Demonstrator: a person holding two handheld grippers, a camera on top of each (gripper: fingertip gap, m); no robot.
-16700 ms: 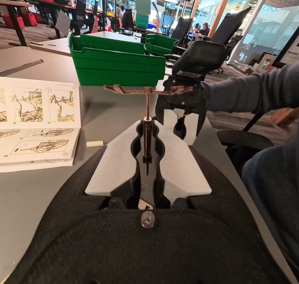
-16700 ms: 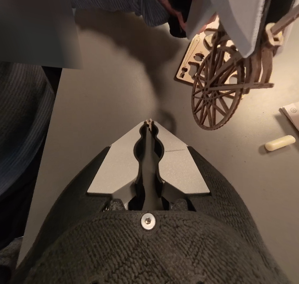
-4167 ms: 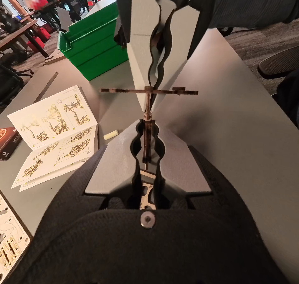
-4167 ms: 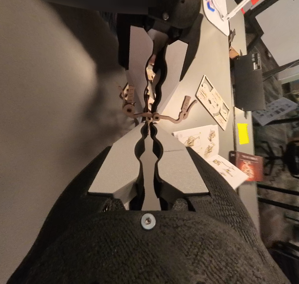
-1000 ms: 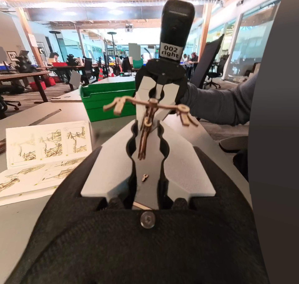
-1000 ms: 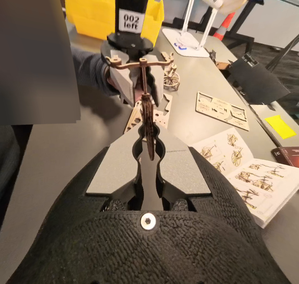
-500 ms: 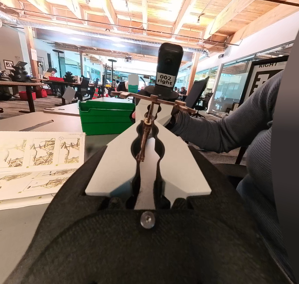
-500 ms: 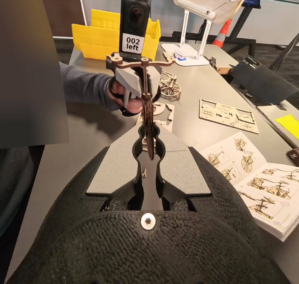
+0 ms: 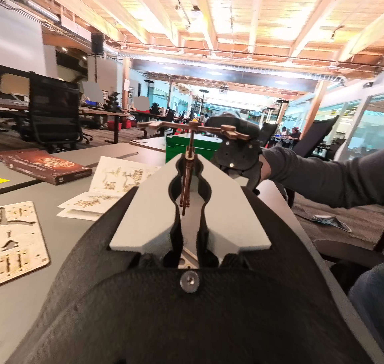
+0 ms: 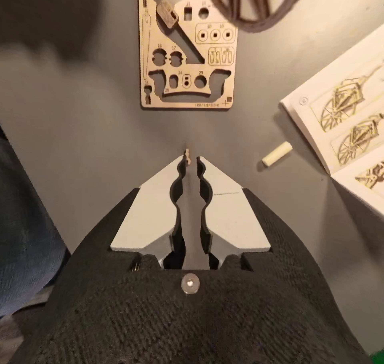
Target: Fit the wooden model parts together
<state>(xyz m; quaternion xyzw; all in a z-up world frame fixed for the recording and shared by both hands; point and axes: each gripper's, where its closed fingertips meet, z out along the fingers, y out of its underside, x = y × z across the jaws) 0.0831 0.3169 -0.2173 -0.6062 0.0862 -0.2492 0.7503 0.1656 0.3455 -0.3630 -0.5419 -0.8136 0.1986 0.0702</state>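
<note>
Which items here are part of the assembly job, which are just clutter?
Job:
- dark wooden handlebar-and-stem assembly, clamped in left tongs
- tiny pale wooden pin at open right tongs
- pale plywood parts sheet
- open instruction booklet

Lying about:
- green plastic bin
- brown box
- cream wax stick

Bright overhead ceiling lights, fisheye-warped edges; the downward view is dim, shadowed, motion-blurred.

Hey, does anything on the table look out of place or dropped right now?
Yes: a tiny wooden piece lies loose on the grey table, at the open right gripper fingertips, apart from the parts sheet.
</note>
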